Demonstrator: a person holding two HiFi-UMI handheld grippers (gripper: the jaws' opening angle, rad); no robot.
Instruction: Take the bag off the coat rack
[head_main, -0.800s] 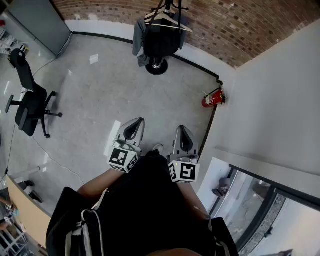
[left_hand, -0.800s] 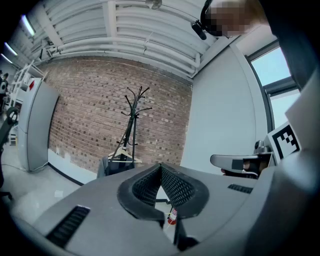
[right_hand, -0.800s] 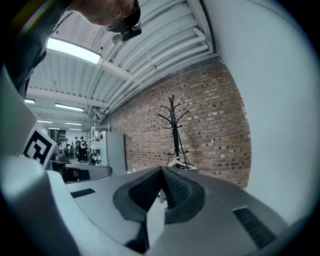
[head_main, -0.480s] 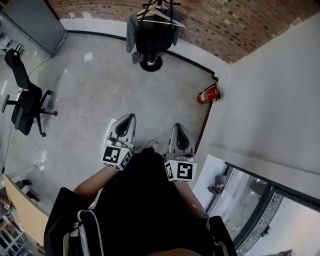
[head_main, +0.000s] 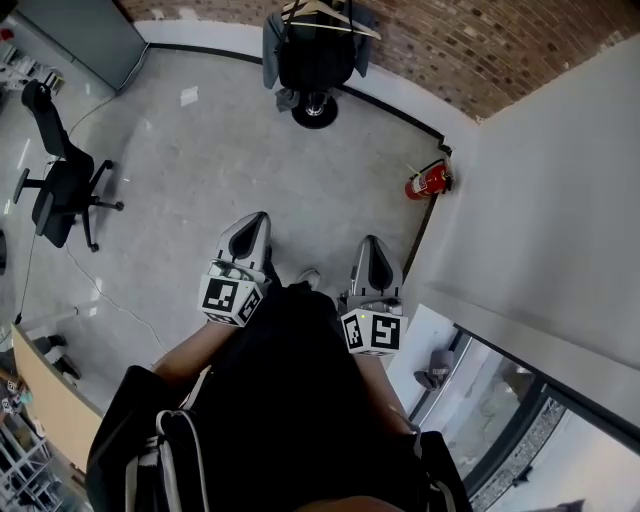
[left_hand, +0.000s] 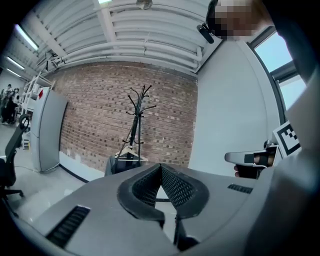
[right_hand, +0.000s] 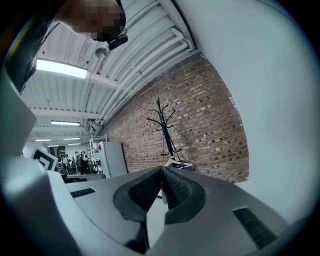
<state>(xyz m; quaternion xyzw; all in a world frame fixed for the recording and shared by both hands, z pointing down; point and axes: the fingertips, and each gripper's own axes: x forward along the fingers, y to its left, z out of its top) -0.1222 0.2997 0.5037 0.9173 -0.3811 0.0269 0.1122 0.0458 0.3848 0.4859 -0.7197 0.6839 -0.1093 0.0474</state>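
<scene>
Floor (head_main: 200, 150) open ahead; coat rack (head_main: 314, 113) by brick wall (head_main: 450, 40); white wall (head_main: 545, 190) right.

The black metal coat rack (head_main: 314, 112), hung with dark bags, slid toward twelve o'clock in the head view. The grey left gripper (head_main: 260, 216) and grey right gripper (head_main: 372, 241) crept toward twelve too, and spread slightly wider apart.

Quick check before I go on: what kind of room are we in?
Probably an office or lab workspace in an industrial-style building: a swivel office chair on a bare concrete floor, a red fire extinguisher by the wall, and a brick wall behind the coat rack.
</scene>
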